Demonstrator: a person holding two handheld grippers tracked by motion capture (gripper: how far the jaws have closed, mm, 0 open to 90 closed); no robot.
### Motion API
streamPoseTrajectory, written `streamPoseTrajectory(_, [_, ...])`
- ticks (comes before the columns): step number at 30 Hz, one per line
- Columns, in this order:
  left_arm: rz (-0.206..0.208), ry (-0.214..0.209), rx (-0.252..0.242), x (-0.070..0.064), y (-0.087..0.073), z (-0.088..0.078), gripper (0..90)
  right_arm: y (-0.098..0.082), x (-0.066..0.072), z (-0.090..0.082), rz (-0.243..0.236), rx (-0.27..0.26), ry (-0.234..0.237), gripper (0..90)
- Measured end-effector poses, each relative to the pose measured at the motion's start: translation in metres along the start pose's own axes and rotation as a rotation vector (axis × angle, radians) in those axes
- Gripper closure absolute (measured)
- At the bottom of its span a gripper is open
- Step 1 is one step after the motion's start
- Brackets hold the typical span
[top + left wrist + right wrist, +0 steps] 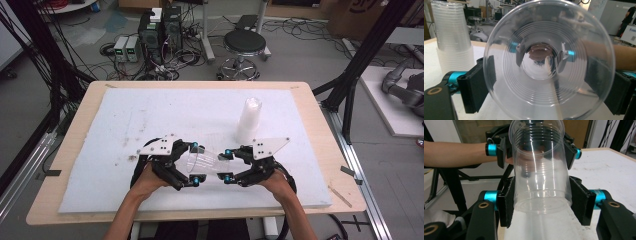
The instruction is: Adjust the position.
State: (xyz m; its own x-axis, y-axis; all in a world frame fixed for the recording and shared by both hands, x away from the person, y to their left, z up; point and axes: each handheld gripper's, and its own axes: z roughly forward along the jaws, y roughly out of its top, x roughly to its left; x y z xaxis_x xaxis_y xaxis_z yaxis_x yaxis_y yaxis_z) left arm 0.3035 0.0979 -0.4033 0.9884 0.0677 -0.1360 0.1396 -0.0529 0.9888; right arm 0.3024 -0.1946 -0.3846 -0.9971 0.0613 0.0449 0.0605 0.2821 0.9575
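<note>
Your left gripper (186,165) and right gripper (230,165) both have their jaws clamped on one clear cup (205,161), held sideways.

A light wooden bench (320,130) carries a white foam sheet (150,115) that covers most of its top, leaving a wood border. A stack of clear plastic cups (248,120) stands upside down on the sheet, right of centre. Dark specks mark the sheet's left part.
</note>
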Motion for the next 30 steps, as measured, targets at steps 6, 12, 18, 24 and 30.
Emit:
streamPoseTrajectory(6, [0.011, -0.011, -0.009, -0.0001, 0.0005, -0.0005, 16.8, -0.0001, -0.0004, 0.0013, -0.006, -0.008, -0.001, 43.0])
streamPoseTrajectory(12, [0.011, -0.020, -0.011, 0.0000, 0.0005, -0.0008, 22.2, -0.0006, -0.0003, 0.0037, -0.006, -0.009, 0.009, 43.0])
streamPoseTrajectory(18, [0.018, -0.016, -0.013, 0.0003, 0.0009, -0.0019, 28.8, -0.0010, -0.0008, 0.0060, -0.010, -0.005, 0.012, 43.1])
streamPoseTrajectory(24, [0.022, -0.001, 0.001, 0.0003, 0.0008, -0.0020, 31.6, -0.0017, -0.0019, 0.0061, -0.009, 0.003, 0.009, 43.0])
streamPoseTrajectory(30, [0.020, 0.009, 0.006, -0.0002, 0.0008, -0.0020, 34.0, -0.0022, -0.0022, 0.0068, -0.010, 0.010, 0.003, 43.0])
